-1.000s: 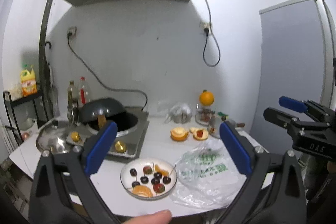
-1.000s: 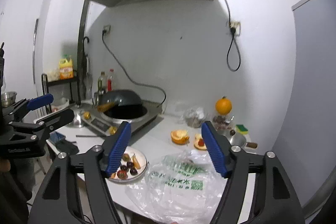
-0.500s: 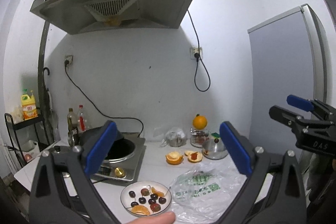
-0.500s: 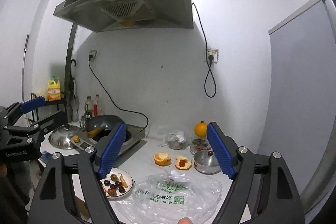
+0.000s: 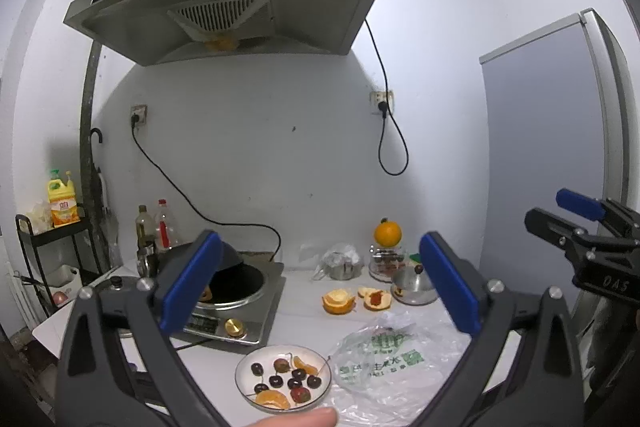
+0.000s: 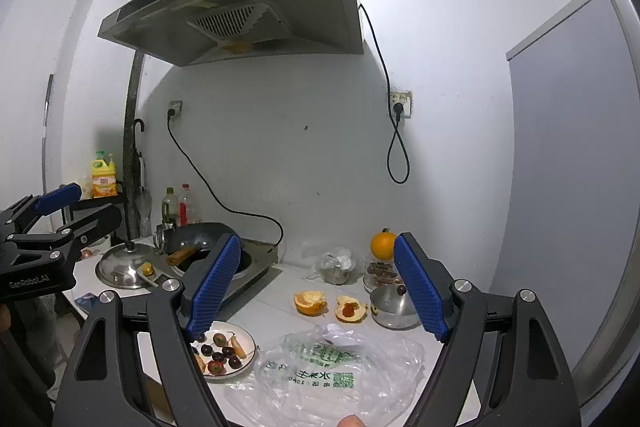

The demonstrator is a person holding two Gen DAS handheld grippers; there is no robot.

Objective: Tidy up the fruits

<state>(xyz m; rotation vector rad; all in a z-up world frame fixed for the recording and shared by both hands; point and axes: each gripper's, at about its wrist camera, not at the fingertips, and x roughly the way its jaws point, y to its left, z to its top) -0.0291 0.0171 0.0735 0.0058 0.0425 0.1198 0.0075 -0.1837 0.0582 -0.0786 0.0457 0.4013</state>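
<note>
Both the left gripper [image 5: 318,289] and the right gripper [image 6: 316,289] hover level above the white worktop [image 6: 280,291] with their ribbed blue pads spread wide, released and touching nothing. The fruits lie below: dark cherries and orange segments on a round white plate [image 5: 244,371], beside a crinkled clear plastic bag [image 6: 332,375] with green print too small to read. The left gripper's black body reads "GenRobot.AI".

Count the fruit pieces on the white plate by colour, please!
Dark cherries: 6
Reddish fruits: 2
Orange segments: 2
Total on the white plate: 10
</note>
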